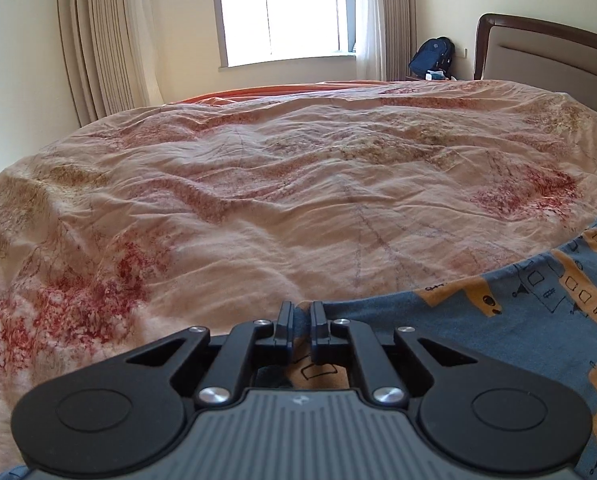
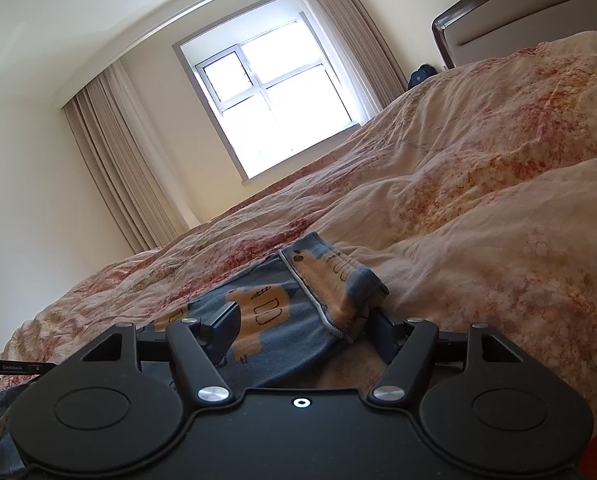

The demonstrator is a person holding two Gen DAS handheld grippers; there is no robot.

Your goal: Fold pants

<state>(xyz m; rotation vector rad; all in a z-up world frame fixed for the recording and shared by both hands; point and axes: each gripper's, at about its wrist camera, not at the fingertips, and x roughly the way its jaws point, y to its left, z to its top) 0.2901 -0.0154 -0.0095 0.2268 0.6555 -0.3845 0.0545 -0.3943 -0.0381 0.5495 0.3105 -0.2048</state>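
Note:
The pants (image 1: 518,320) are blue with orange cartoon shapes and lie on the bed at the lower right of the left wrist view. My left gripper (image 1: 302,314) has its fingers pressed close on the left end of the fabric edge, and more cloth shows beneath them. In the right wrist view a bunched end of the pants (image 2: 298,320), with a hem turned over, lies between the wide-apart fingers of my right gripper (image 2: 304,326). Its right finger (image 2: 384,334) is partly under the fold. That gripper is open and low over the bed.
A rumpled cream quilt (image 1: 278,200) with red floral patches covers the bed. A wooden headboard (image 1: 546,52) stands at the right and a dark backpack (image 1: 432,56) beside it. Behind are a window (image 1: 282,12) and curtains (image 1: 98,40). A black gripper part (image 2: 14,368) shows at the left edge.

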